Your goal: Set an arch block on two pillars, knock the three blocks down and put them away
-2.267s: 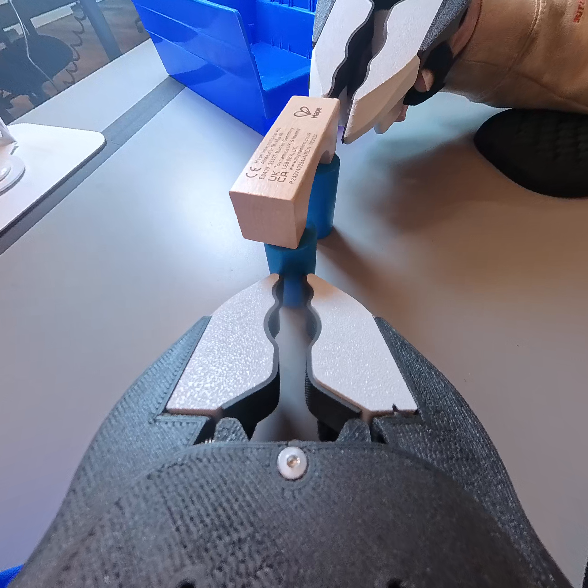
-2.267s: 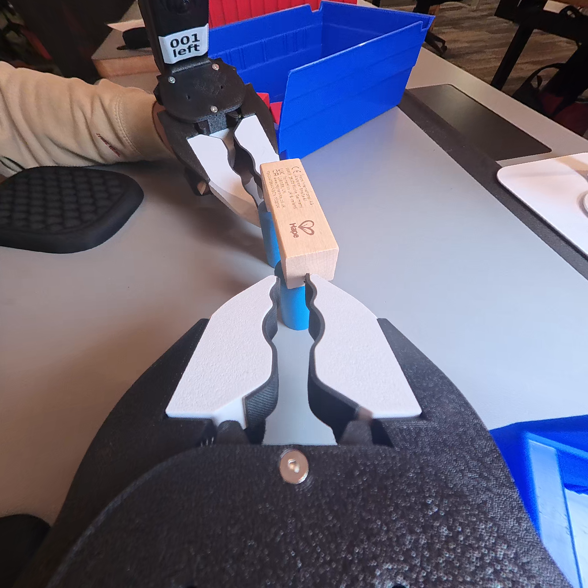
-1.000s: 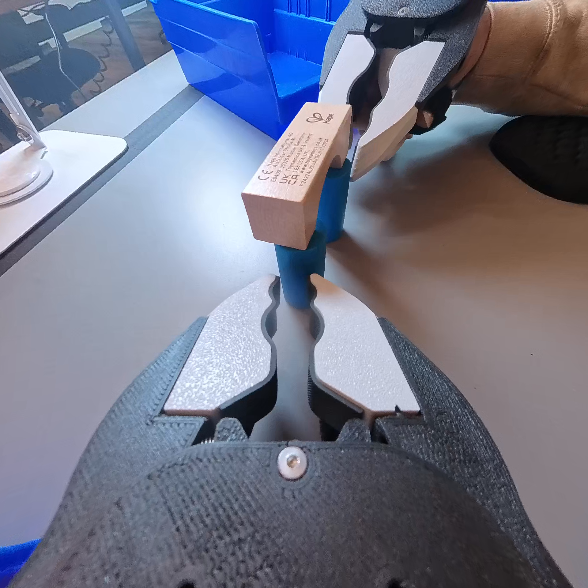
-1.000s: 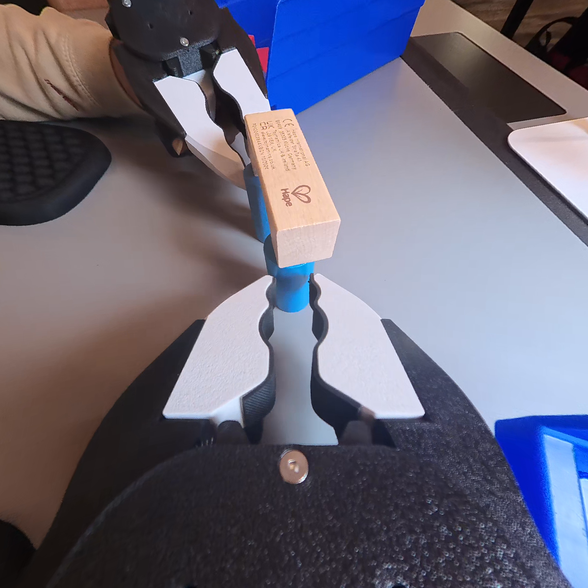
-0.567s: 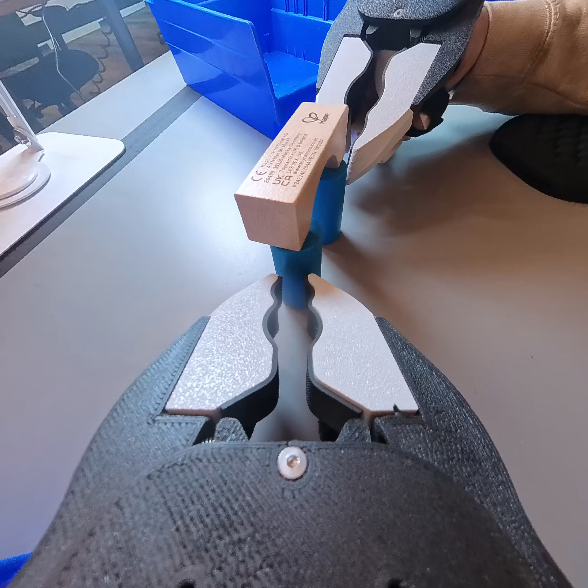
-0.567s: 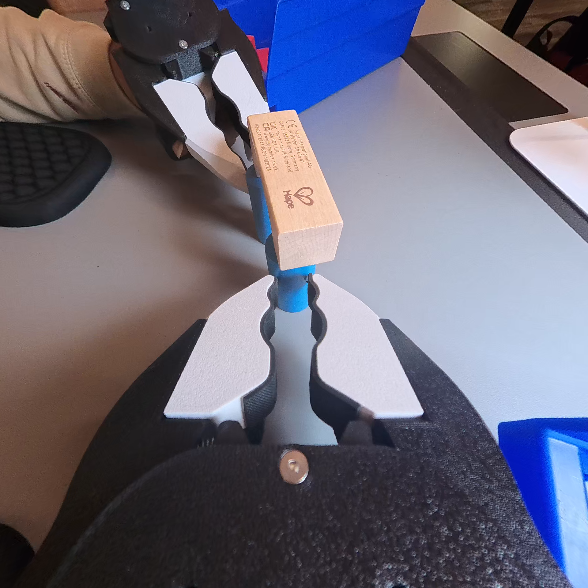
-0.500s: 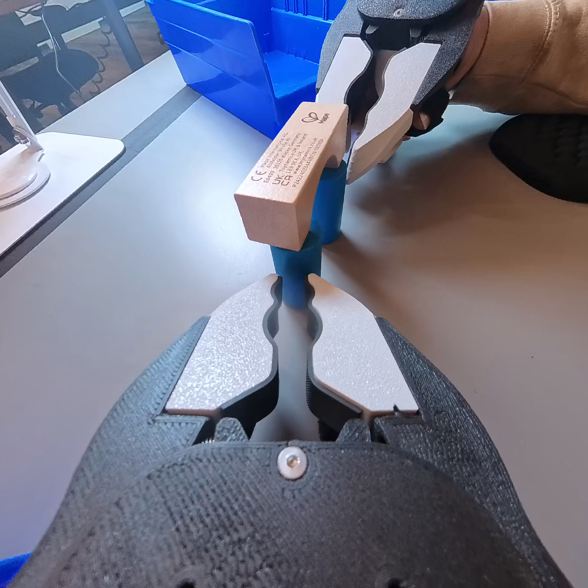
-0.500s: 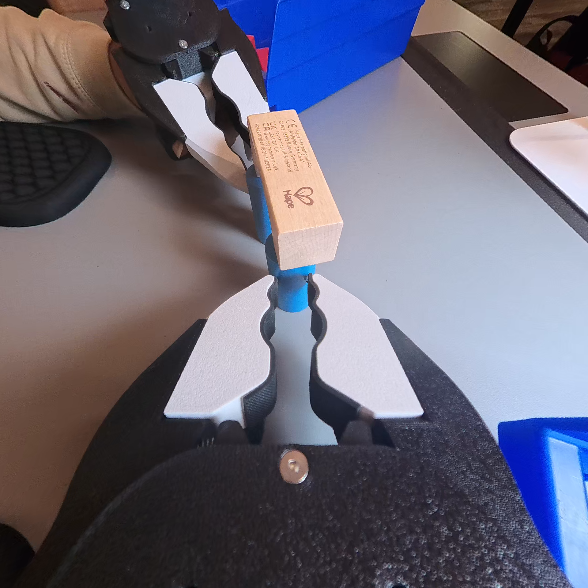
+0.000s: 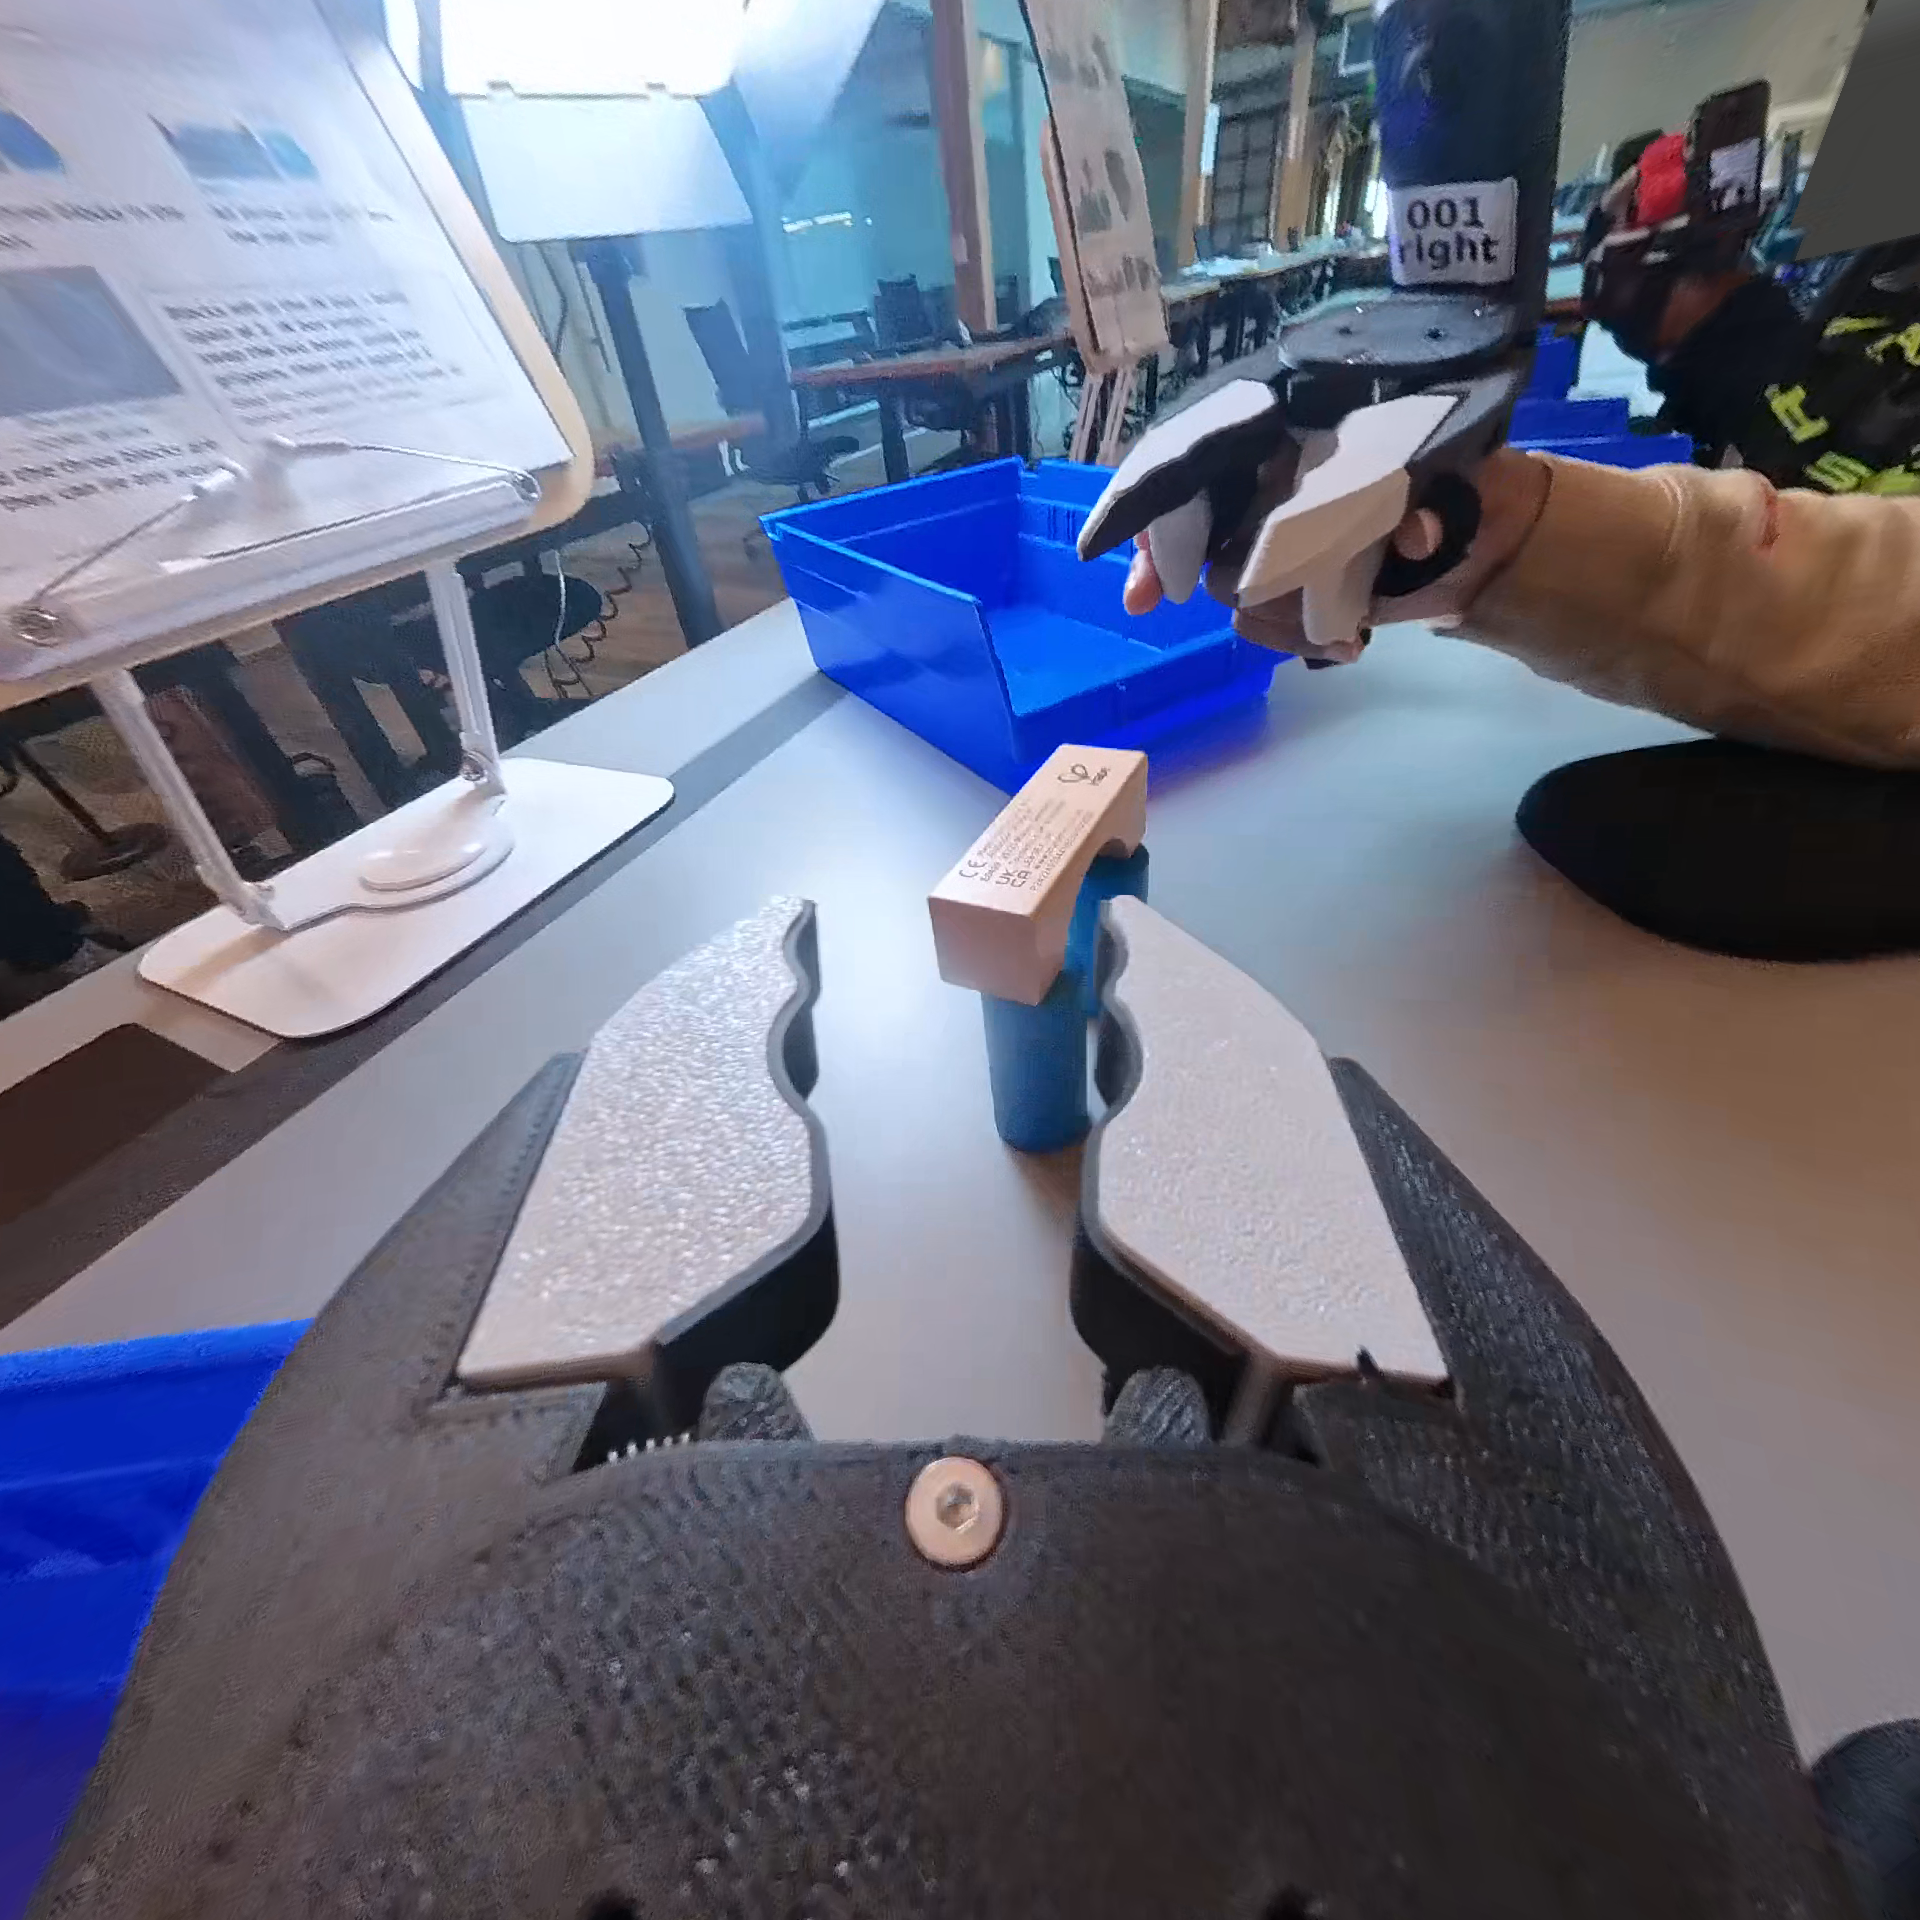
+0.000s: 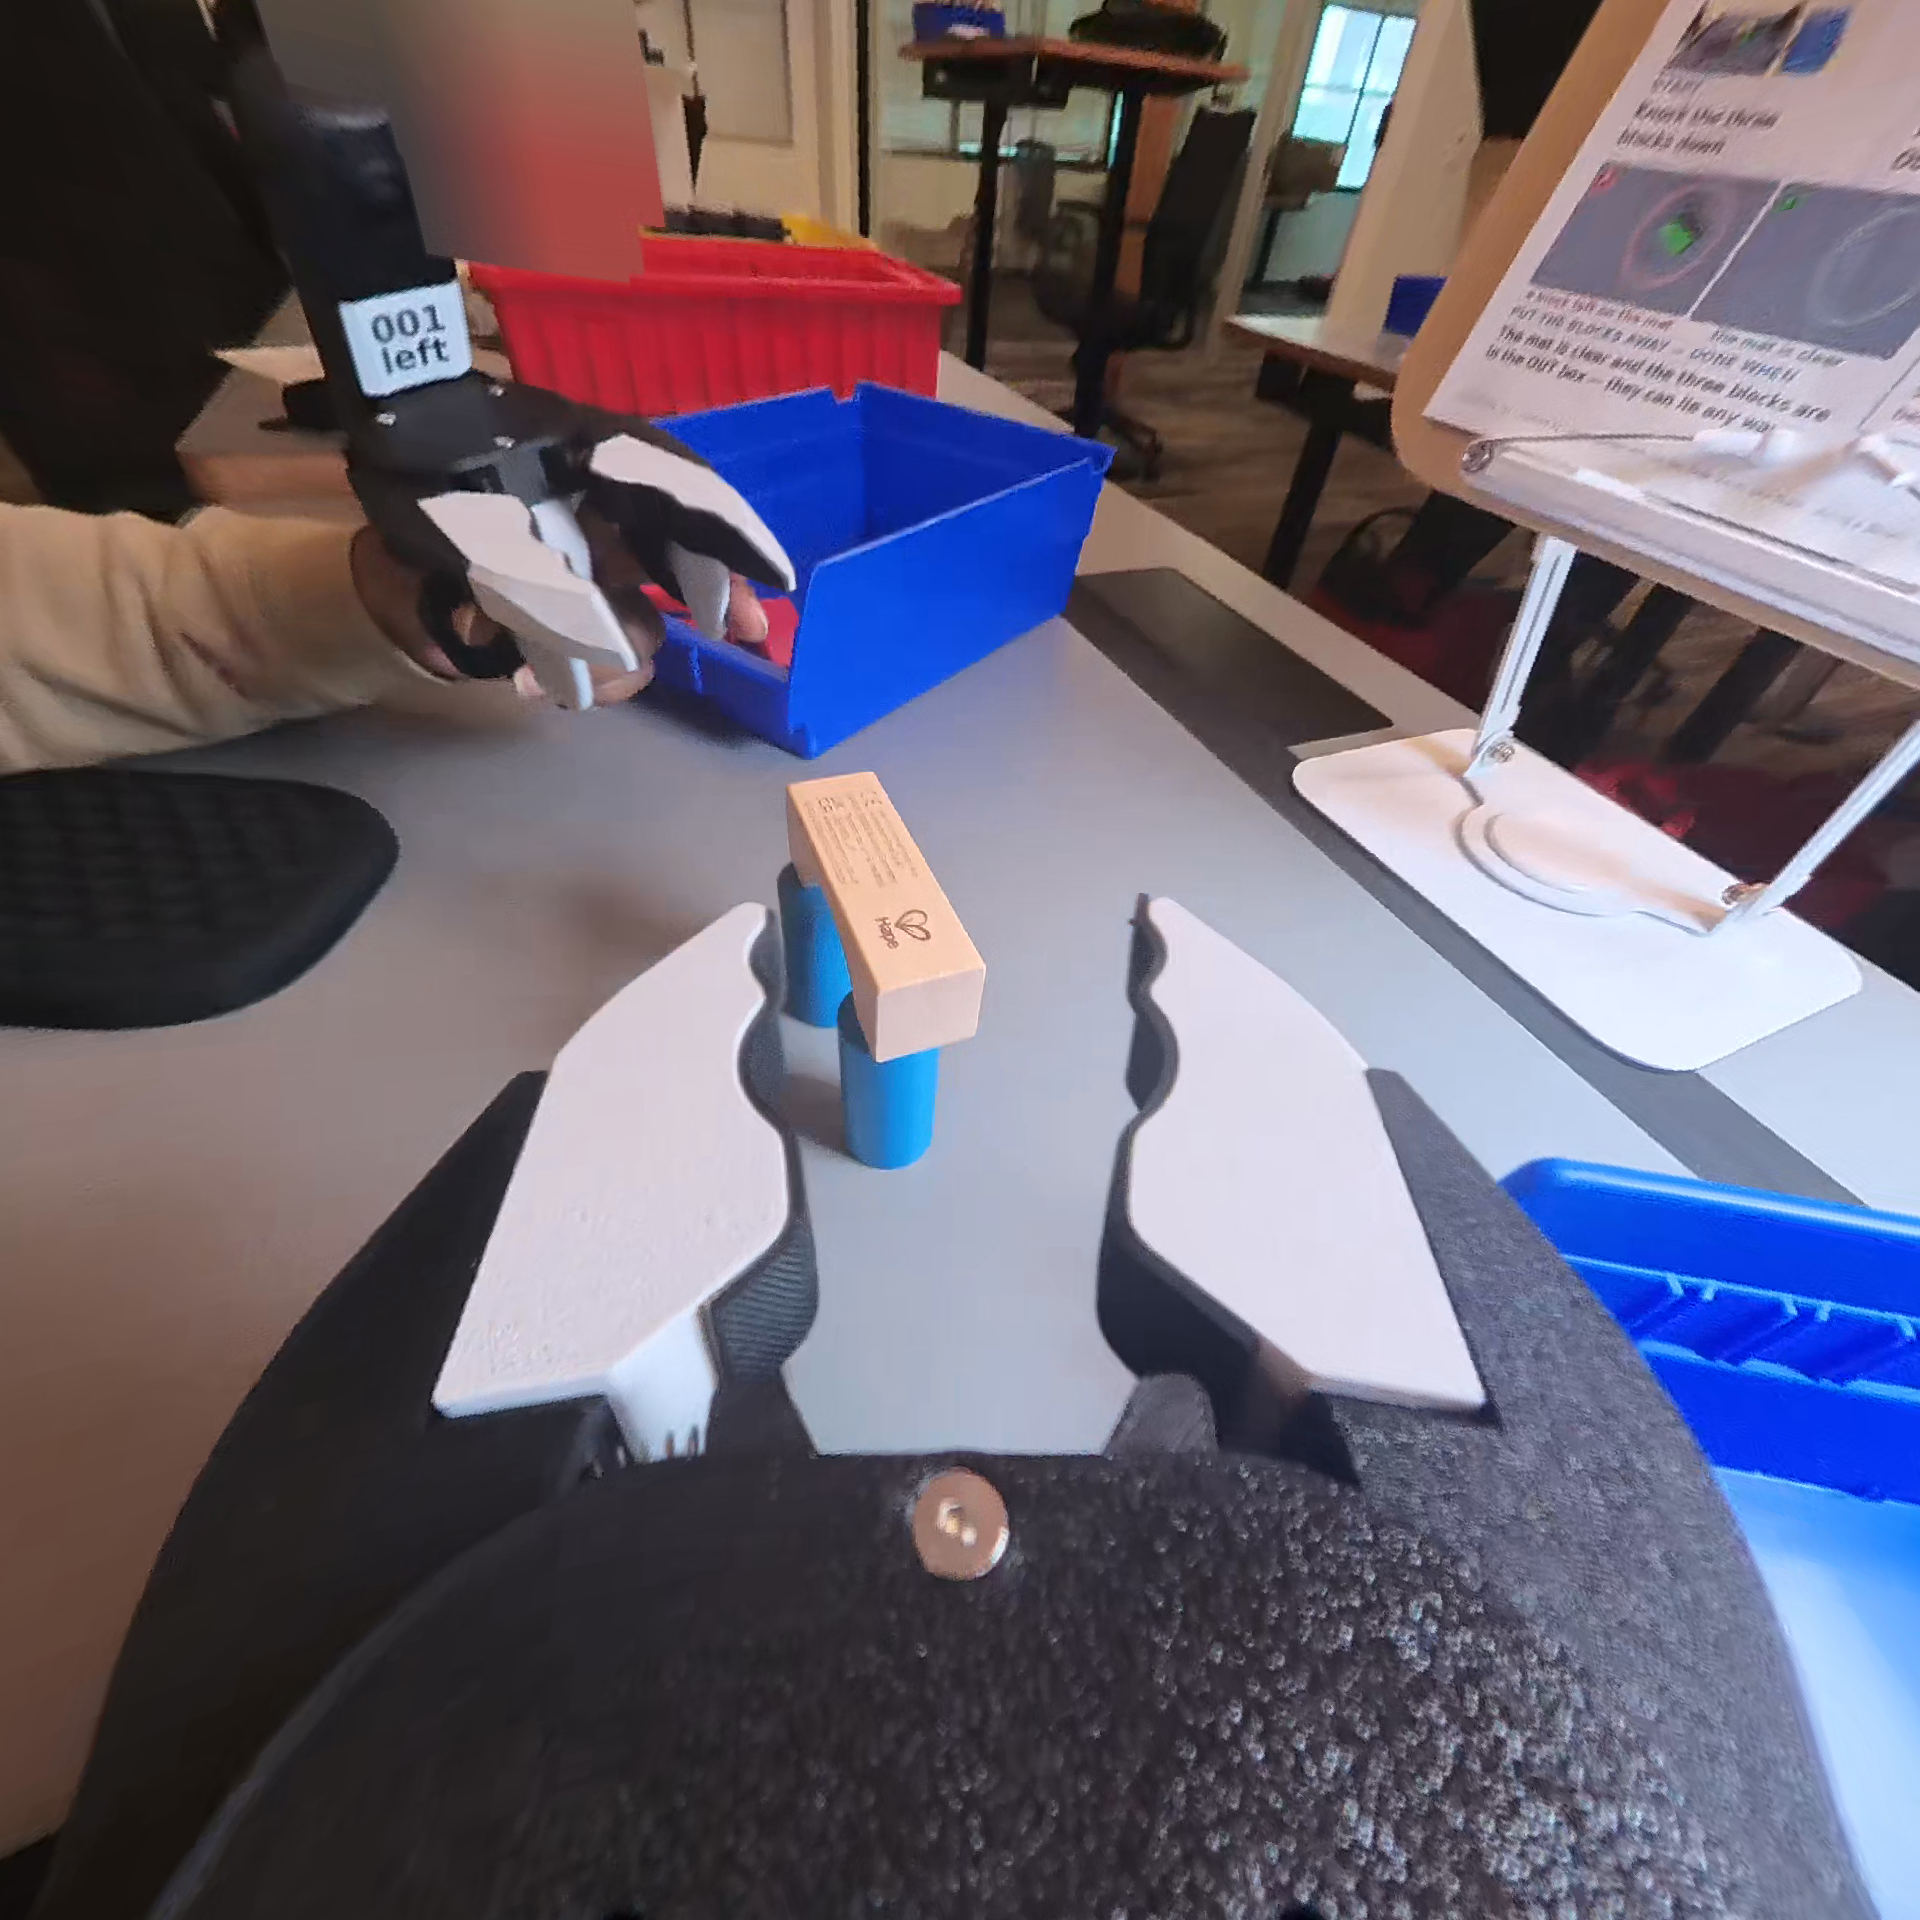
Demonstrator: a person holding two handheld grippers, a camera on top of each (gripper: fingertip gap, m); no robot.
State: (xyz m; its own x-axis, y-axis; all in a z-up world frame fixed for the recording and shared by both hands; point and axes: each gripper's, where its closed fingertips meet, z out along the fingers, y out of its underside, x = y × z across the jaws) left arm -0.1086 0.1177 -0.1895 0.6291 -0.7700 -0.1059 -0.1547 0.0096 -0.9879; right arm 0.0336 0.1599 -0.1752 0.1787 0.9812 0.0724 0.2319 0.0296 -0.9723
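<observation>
Two blue cylinders, wooden arch

In the left wrist view the far blue pillar is mostly hidden behind the wooden arch block and a finger of the left gripper. In the right wrist view a near blue bin is cut off at the right edge, and the sheet on the white document stand runs out of frame. A smeared patch covers the far left background.
</observation>
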